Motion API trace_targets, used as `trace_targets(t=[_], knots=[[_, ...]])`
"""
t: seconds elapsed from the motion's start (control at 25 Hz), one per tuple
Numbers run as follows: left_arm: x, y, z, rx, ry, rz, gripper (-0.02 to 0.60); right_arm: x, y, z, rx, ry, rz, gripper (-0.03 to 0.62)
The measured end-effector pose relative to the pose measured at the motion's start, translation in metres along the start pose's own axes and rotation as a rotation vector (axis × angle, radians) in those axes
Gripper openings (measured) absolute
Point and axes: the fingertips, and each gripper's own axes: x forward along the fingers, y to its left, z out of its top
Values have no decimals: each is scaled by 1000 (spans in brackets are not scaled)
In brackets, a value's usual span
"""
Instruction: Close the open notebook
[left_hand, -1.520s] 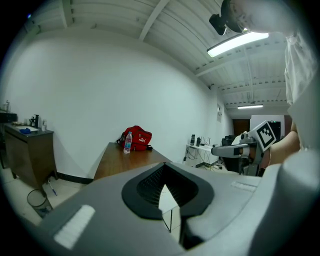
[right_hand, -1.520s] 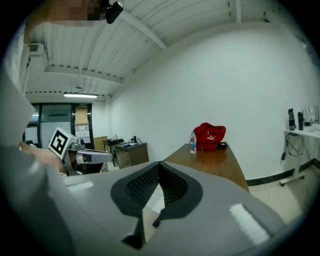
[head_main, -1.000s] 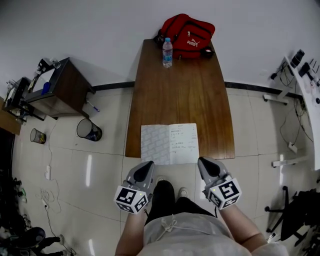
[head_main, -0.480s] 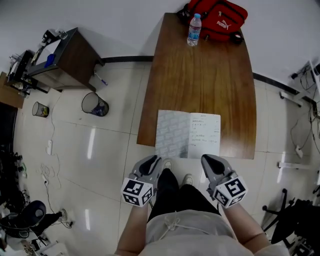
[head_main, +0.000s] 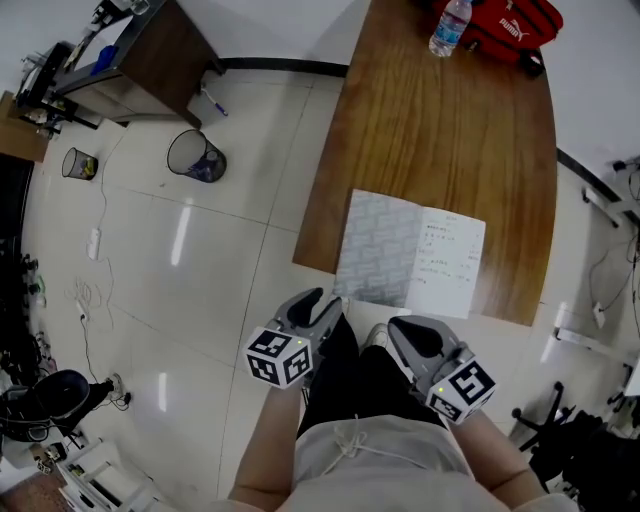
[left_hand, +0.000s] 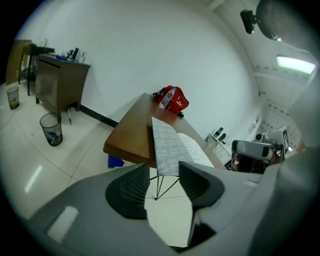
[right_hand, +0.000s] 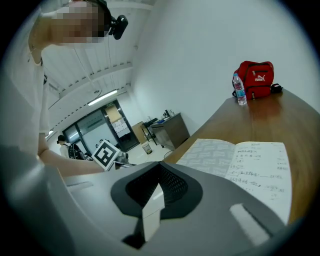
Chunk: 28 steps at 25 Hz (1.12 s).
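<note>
One notebook: lies open and flat at the near edge of the table.
Handling: likely light, floppy paper that may slide on wood.
Hold: patterned leaf, by its outer edge.
Left gripper: short of the table; jaws have just been opening, now spread with nothing between.
Right gripper: short of the table; jaws pressed together.

The surface is warm brown wood with a lengthwise grain. On the notebook, the left-hand page is grey with a dense repeating print. The right-hand page is white with dark handwritten lines. At the upper right of the head view lies a red bag with white lettering, beside a clear bottle with a bluish label. The floor is pale glossy tile, and the bin is dark mesh. The left tool and the right tool are grey with black ribbed pads. Each carries a white cube with black square markers.
</note>
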Motion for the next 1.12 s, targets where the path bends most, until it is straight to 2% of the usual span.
trace_targets(t=[0.12, 0.28, 0.4, 0.6, 0.8, 1.12], knots=[[12, 5, -5, -35, 33, -43, 194, 9, 8, -5, -17, 25, 29, 8], [27, 9, -15, -47, 89, -99, 198, 13, 2, -13, -13, 49, 5, 8], [33, 8, -21, -36, 132, -134, 143, 14, -7, -21, -14, 71, -26, 8], [29, 5, -10, -48, 120, -160, 96, 11, -16, -23, -9, 81, -69, 8], [13, -13, 11, 34, 105, -158, 35, 3, -14, -21, 4, 67, -67, 8], [4, -73, 42, 159, 64, -184, 17, -31, -11, 2, -10, -24, -113, 8]])
